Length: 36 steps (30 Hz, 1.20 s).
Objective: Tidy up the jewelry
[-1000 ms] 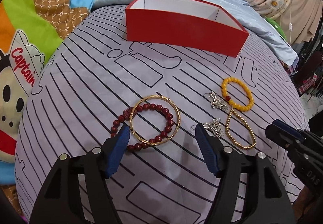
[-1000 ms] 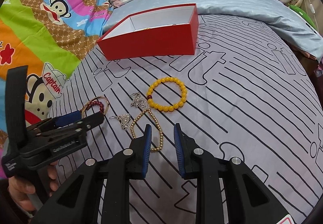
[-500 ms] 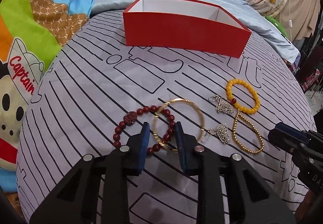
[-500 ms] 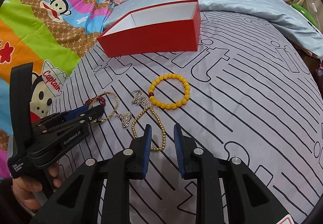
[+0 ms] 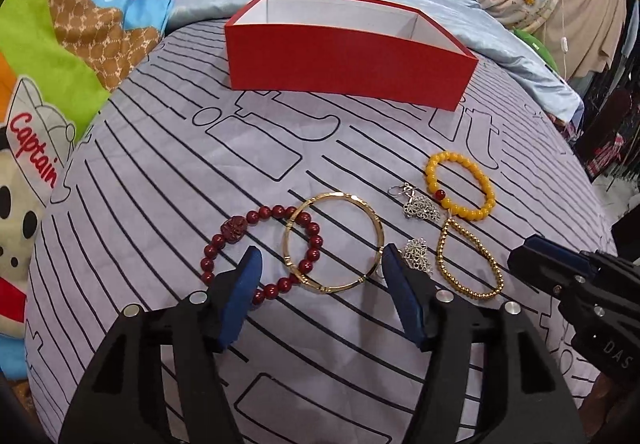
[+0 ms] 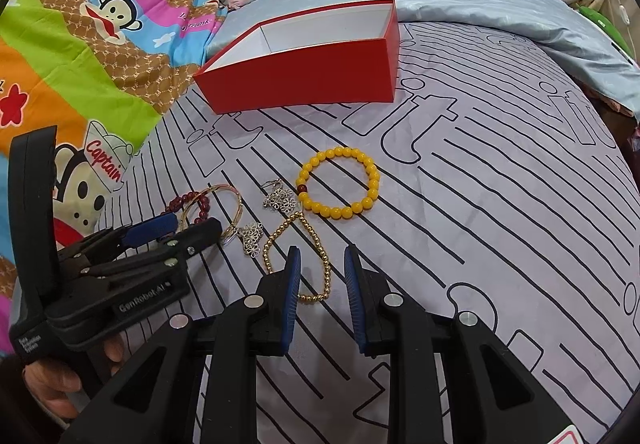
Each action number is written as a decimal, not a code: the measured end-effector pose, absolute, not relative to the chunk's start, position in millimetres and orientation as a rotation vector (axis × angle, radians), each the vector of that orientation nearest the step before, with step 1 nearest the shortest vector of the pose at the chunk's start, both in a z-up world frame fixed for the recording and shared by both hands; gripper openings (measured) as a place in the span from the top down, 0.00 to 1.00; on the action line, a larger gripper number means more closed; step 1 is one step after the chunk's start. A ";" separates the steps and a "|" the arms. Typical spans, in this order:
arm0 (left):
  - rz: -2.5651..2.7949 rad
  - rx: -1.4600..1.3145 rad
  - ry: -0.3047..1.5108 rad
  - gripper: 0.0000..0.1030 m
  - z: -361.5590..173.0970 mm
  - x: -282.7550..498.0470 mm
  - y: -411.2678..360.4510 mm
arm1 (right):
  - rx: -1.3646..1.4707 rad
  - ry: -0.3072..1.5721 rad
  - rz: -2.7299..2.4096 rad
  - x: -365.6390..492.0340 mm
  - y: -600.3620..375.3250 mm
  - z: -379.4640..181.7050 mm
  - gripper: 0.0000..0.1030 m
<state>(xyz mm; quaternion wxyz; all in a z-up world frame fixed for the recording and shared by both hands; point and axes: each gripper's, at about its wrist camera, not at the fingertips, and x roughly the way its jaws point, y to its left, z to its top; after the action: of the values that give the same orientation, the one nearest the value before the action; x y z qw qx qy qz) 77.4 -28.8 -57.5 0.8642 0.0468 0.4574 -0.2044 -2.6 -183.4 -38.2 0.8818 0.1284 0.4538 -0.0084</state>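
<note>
Over bangle (image 5: 333,242), left hand-held gripper (image 5: 322,272) jaws reopening.

On the cartoon blanket (image 5: 48,116) beside me, the monkey's white cap reads "Captain" in red script. My left gripper (image 6: 192,230) carries "GenRobot.AI" in pale letters along its black body, and a small white label near its handle is too tiny for me to read. My right gripper (image 5: 532,252) shows "DAS", probably the start of a longer word.
</note>
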 end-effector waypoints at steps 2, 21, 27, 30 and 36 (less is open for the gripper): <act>-0.414 0.119 0.956 0.42 -58.9 78.0 -34.2 | 0.267 0.944 -0.018 -2.5 -183.2 -37.7 0.78; -0.391 0.118 0.956 0.46 -57.3 84.8 -48.5 | 0.284 0.947 -0.010 -0.4 -188.1 -41.5 0.78; -0.402 0.078 0.938 0.46 -42.2 77.5 -39.7 | 0.276 0.953 -0.003 -0.2 -184.3 -43.0 0.78; -0.411 0.055 0.925 0.46 -31.1 73.6 -33.6 | 0.268 0.960 0.000 1.6 -182.5 -45.9 0.78; -0.413 0.017 0.913 0.46 -16.6 68.6 -19.7 | 0.250 0.981 0.001 6.7 -178.0 -54.3 0.78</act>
<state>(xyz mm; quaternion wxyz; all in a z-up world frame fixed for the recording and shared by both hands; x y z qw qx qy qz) 68.6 -19.7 -16.6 0.8770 0.0082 0.4379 -0.1978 6.7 -178.0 -54.3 0.8746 0.1195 0.4699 0.0006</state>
